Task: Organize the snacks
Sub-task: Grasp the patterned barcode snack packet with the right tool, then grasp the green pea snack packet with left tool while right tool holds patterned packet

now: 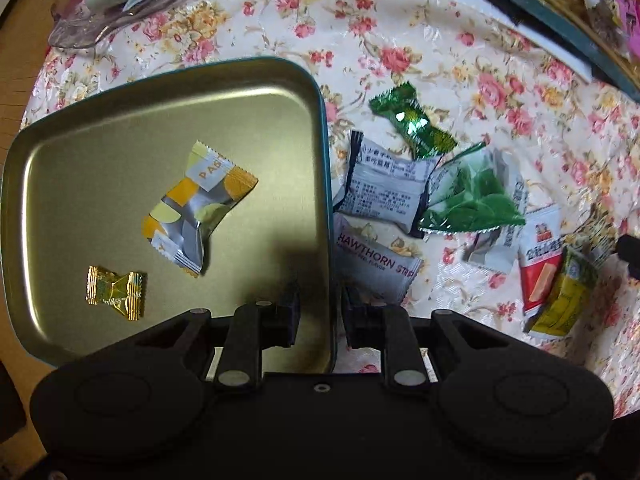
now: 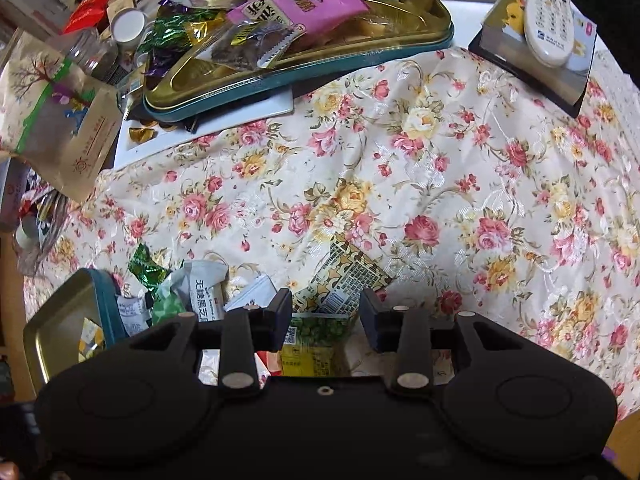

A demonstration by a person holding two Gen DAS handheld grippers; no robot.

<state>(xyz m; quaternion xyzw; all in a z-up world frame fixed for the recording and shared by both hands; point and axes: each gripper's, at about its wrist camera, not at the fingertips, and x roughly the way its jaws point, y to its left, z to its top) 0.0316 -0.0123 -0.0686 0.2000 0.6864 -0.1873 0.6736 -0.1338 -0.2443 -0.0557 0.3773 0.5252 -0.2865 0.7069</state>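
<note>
A teal tin tray [image 1: 168, 92] with a gold inside holds a silver-and-yellow packet [image 1: 200, 208] and a small gold candy [image 1: 116, 292]. My left gripper [image 1: 320, 320] points down astride the tray's right wall; its jaws stand open, and a gap shows beside the wall. Right of the tray lie loose snacks: a green candy [image 1: 412, 120], a white printed packet [image 1: 384, 188], a leaf-green packet [image 1: 468, 200] and a hawthorn strip packet [image 1: 376, 264]. My right gripper [image 2: 326, 316] hangs open over a yellow-green packet [image 2: 316, 336], pads apart from it.
A large teal tin [image 2: 300, 68] heaped with snack bags stands at the back, a paper bag [image 2: 60, 120] to its left. At the far right a remote control [image 2: 548, 12] rests on a box. A glass dish [image 1: 80, 28] sits beyond the tray. A floral cloth [image 2: 440, 180] covers the table.
</note>
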